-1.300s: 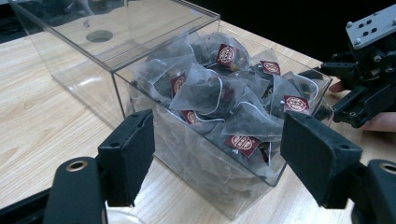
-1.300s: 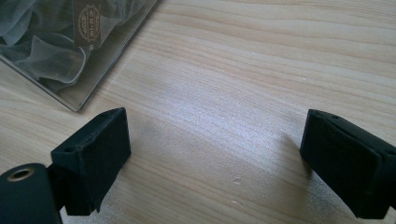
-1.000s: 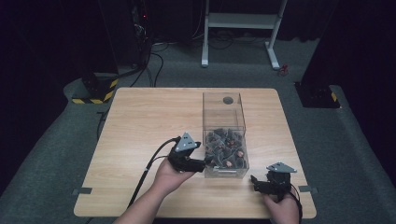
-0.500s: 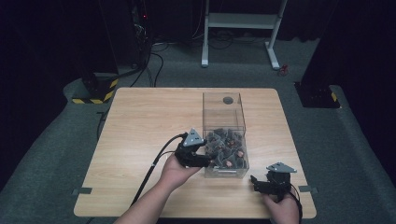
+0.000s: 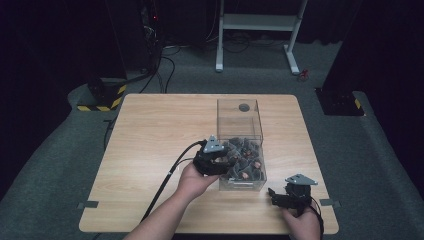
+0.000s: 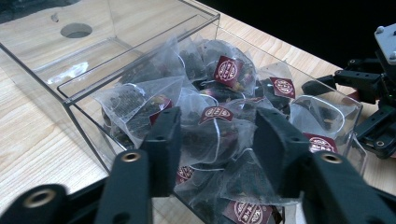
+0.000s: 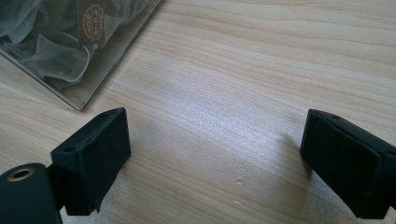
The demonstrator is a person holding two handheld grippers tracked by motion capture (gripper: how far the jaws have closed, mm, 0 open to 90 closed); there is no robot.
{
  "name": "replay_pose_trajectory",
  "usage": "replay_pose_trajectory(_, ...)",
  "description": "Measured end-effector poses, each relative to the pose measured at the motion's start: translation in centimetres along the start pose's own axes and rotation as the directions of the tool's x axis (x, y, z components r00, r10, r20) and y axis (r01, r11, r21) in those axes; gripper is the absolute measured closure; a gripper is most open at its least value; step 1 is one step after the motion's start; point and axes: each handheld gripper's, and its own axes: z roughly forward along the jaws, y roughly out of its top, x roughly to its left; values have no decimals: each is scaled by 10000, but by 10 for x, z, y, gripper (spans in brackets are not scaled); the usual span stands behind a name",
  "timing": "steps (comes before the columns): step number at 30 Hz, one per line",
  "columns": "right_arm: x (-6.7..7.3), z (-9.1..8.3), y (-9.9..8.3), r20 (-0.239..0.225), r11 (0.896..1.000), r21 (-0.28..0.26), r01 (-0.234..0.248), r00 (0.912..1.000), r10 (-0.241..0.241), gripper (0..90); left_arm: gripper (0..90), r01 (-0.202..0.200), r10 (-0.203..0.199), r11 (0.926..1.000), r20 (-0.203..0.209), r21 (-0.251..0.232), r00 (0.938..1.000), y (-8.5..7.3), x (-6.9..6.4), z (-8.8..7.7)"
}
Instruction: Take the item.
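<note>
Jaws of the left gripper (image 6: 215,144) spread apart, poised over the near open end of the clear box (image 5: 240,150), straddling one pyramid tea bag (image 6: 212,133) on top of the heap without yet closing on it. Directly ahead of those jaws and slightly below, between the two pads, that bag, its dark red tag (image 6: 215,113) facing up; a short forward-and-down reach into the box seems all that remains. Beyond it, more tea bags (image 6: 233,74) piled across the near half of the box, then the bare far half with a round hole (image 6: 76,31) in its wall. Right of the box's near corner, well apart from the heap, the right gripper (image 5: 290,192) low over bare table (image 7: 243,93), jaws wide and holding nothing. Clearly nearer to the bags: the left hand (image 5: 192,181).
</note>
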Motion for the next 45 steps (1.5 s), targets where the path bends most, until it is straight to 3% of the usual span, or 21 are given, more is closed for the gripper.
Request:
replay_pose_trajectory(9,0,0,0,-13,10000,-4,67,10000,-67,83,818,-305,307,9994,-173,143,9994,0,-5,0)
replay_pose_trajectory(12,0,0,0,-31,10000,-7,64,10000,-64,83,864,-411,414,9990,-135,172,9991,-1,-7,1)
replay_pose_trajectory(45,0,0,0,-47,10000,5,62,10000,-62,83,892,-232,220,9944,-127,-1031,9997,7,-4,-22)
